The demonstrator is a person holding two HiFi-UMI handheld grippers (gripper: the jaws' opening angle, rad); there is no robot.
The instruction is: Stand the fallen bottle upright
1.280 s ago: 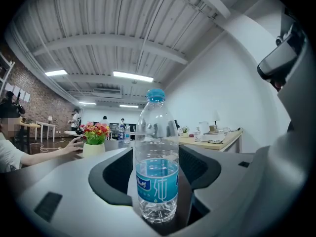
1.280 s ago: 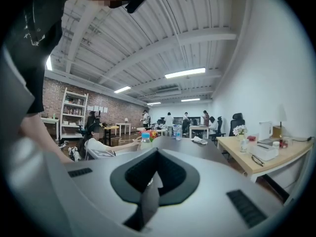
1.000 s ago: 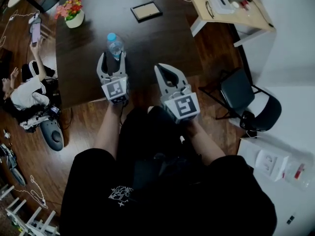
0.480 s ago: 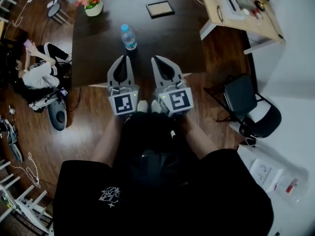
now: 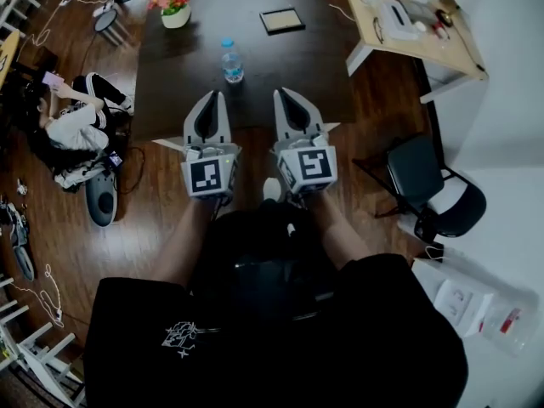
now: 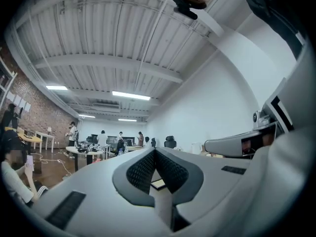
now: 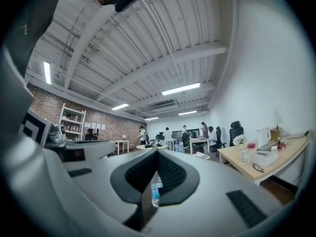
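A clear water bottle (image 5: 231, 61) with a blue cap and label stands upright on the dark table (image 5: 289, 66), free of both grippers. My left gripper (image 5: 212, 96) is shut and empty, held near the table's front edge, short of the bottle. To its right and level with it is my right gripper (image 5: 282, 93), also shut and empty. In the left gripper view the left gripper (image 6: 154, 150) has its tips together. The right gripper (image 7: 157, 151) shows the same in the right gripper view, with the bottle (image 7: 156, 191) showing through the slit below the tips.
A flower pot (image 5: 174, 7) and a flat framed picture (image 5: 282, 20) lie at the table's far end. A wooden desk (image 5: 425, 32) stands to the right, with a black chair (image 5: 425, 185) nearer. A person (image 5: 68, 130) sits on the floor at the left.
A second ago the left gripper's open jaws stood astride the bottle. They have since shut, and both grippers have drawn back from the bottle, which stays upright.
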